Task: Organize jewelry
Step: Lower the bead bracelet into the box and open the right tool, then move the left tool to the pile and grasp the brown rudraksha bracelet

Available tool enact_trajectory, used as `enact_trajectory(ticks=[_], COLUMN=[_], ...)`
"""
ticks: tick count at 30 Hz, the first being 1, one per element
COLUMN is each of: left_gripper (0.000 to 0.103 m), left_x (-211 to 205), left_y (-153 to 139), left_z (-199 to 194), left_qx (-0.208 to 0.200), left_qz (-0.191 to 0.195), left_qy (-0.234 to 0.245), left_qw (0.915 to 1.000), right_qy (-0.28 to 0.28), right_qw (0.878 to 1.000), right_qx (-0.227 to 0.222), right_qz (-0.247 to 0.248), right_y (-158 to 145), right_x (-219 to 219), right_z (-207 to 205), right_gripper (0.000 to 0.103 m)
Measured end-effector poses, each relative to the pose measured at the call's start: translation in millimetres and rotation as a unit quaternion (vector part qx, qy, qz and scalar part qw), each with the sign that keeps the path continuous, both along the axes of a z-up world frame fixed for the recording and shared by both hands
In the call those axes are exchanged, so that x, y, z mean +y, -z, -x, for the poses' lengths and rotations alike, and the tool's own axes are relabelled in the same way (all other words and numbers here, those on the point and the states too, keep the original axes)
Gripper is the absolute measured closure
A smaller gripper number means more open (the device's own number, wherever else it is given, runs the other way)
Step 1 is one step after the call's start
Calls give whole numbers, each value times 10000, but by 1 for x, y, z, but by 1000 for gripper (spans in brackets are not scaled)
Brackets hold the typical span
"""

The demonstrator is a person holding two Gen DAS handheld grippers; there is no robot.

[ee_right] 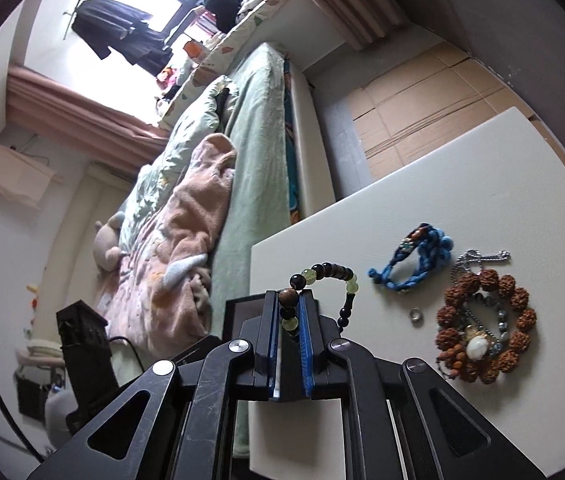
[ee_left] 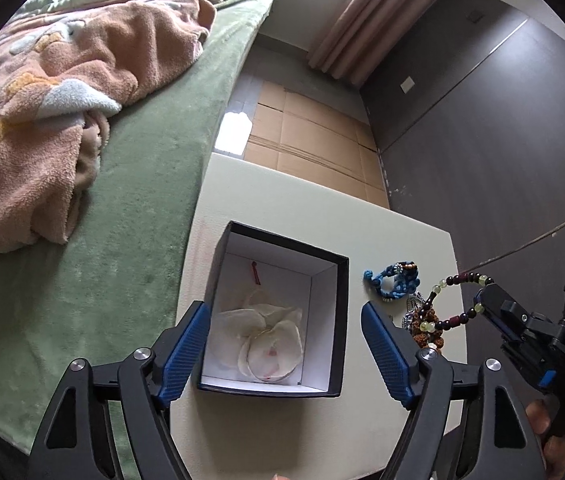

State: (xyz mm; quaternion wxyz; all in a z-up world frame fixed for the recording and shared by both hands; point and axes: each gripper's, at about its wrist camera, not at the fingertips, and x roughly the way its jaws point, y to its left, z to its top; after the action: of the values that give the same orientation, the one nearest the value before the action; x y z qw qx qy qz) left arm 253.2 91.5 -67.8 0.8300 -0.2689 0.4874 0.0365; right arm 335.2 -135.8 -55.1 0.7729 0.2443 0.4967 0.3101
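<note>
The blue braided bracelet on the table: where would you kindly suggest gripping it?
Take the blue braided bracelet from above, claw fingers straddling its thinner cord side. It lies flat on the white table as an open loop, apart from the brown bead bracelet.

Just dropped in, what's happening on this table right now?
Jewelry is being sorted into the open black box, which already holds white pieces and a bangle. The right hand-held gripper is shut on a dark-and-green beaded bracelet, lifted off the white table. The left hand-held gripper is open, straddling the box. A blue woven bracelet, a brown seed bracelet, a chain and a small ring lie loose.
</note>
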Motion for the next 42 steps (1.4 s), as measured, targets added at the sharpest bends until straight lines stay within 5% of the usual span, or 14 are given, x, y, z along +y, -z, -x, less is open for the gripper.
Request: enact_trajectory(ticks=[17,20,22,23,30,33,38,42], left_gripper=[24,24,24,24,24,24,24,24], left_x=[58,61,58,56,34,21,-2,-23], left_y=[-8,-9,-10,-10,-9,-9,-10,-12], left_z=[46,48,47,46,32,25,13,3], left_qx=[-85,-96,-109,-113,-117,-121,-135,-156], left_qz=[-21,3,-11,-22,8,13,10,-2], left_qy=[-706,-755,-713,-685,-420,-277,-9,209], left_qw=[9975,9971,9974,9976,9990,9995,9999,9997], right_qy=[-1116,-1188,-1227,-1170,-832,-577,-260,21], right_qw=[9929,9925,9907,9913,9951,9970,9980,9981], right_qx=[171,244,428,428,282,219,157,123], right_qz=[-380,130,407,414,451,470,563,599], right_y=[13,26,37,39,32,27,21,17], right_x=[94,109,112,108,64,37,-2,-32], right_z=[21,19,18,18,19,19,21,22], right_gripper=[92,90,62,59,57,45,41,24])
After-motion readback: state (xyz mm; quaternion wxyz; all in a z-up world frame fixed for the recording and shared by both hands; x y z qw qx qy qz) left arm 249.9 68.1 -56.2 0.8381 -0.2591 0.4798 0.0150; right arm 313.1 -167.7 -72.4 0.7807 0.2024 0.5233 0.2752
